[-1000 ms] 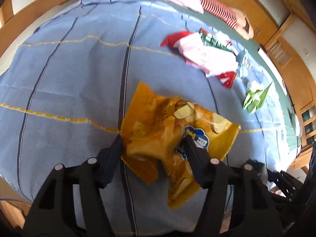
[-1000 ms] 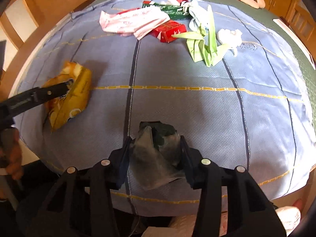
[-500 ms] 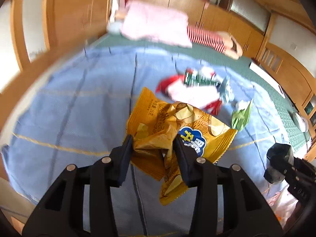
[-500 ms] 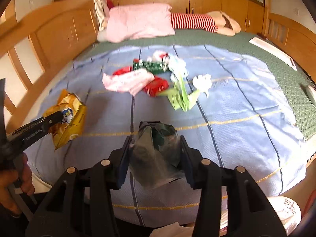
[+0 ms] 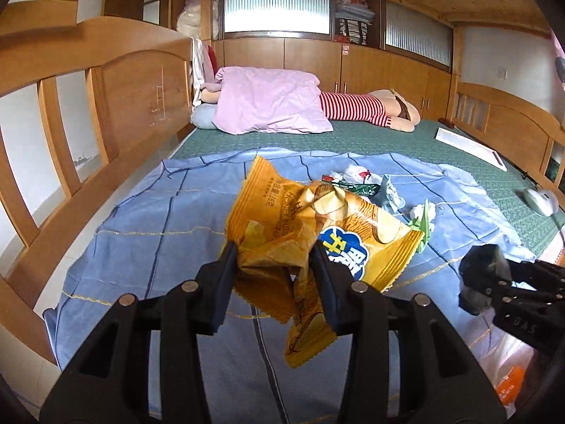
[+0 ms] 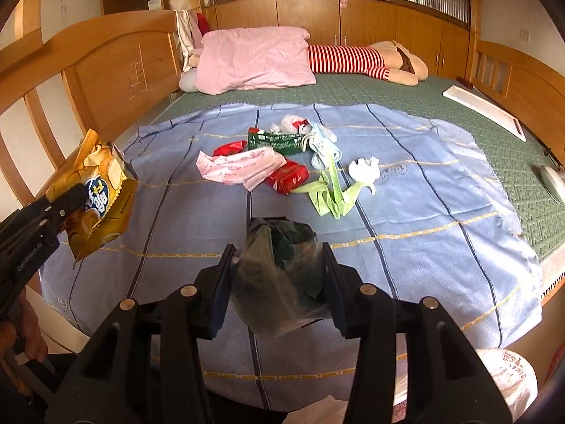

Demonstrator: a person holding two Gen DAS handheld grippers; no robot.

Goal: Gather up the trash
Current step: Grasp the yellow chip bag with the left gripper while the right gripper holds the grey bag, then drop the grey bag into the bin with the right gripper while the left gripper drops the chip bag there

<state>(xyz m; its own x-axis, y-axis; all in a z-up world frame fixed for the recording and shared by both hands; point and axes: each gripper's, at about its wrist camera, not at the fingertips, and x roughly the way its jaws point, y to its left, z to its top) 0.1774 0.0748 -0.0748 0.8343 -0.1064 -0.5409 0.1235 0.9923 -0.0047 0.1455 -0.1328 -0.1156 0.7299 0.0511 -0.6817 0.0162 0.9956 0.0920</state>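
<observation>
My left gripper is shut on a crumpled yellow chip bag and holds it in the air above the blue sheet; the same chip bag hangs at the left of the right wrist view. My right gripper is shut on a dark crumpled plastic wrapper, also off the bed. Further back on the blue sheet lie a pink wrapper, red packets, a green packet, green folded paper and white tissue.
A pink pillow and a striped plush doll lie at the bed's far end on the green mat. Wooden bed rails run along the left. A white plastic bag sits below the bed's near right corner.
Both grippers rose off the bed with their trash and tilted up, so the room's far end came into view. The left jaws squeezed tighter on the chip bag.
</observation>
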